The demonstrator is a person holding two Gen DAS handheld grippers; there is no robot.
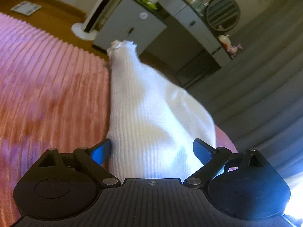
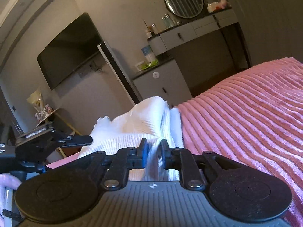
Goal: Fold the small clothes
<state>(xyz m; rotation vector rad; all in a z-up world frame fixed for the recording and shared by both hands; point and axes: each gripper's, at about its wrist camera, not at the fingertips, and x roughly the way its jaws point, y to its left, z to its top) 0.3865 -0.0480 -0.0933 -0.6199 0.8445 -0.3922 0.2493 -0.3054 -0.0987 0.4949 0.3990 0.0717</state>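
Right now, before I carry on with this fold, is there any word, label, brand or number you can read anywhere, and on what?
None can be read.
Blue-and-white carton on the cabinet: has printing, too blurred to read.
Floor scale: markings too small to read.
Round badge on the cabinet door: blurred, no legible text.
White sock and pink blanket: no lettering visible.

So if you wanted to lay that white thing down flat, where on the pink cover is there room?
The pink bedspread lies bare to the right of the white knit garment, out to the bed's edge. In the left wrist view, it is also bare left of the garment. It is crowded at the garment, where the right gripper pinches it and the left gripper straddles it.
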